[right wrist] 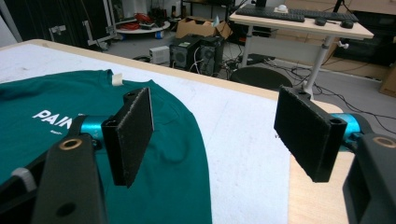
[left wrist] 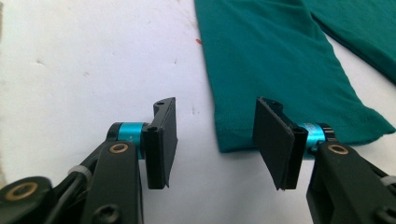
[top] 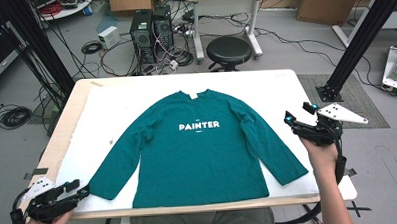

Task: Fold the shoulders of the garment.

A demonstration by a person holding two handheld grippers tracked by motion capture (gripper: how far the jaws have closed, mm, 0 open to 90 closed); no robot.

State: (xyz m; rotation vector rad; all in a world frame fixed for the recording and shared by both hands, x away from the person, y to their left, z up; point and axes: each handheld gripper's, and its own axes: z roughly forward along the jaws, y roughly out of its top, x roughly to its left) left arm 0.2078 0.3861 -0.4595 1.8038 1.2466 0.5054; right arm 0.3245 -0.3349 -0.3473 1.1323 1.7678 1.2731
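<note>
Teal shirt (top: 202, 147), spread flat and face up on the white-covered desk (top: 265, 87), chest print readable, both sleeves angled outward. Left sleeve cuff (left wrist: 261, 135) just ahead of the left gripper (left wrist: 215, 142), lying between the jaws but nearer the right-hand one; jaws partway apart, not pressing on cloth. Right gripper (right wrist: 215, 126) held off the desk's right edge, jaws wide apart on nothing, right sleeve (top: 283, 161) well to its left and below. Likely trouble on the left: a pinch catching only the cuff's corner, since the hem sits off-centre between the jaws, so the fabric could slip free on lifting. Could also nip only the top layer, or drag the white cover up with it if driven too low. Lifting one sleeve alone may tug the body and wrinkle the flat layout. On the right, a long reach to the sleeve, so risk of brushing and bunching the shoulder on the way.
</note>
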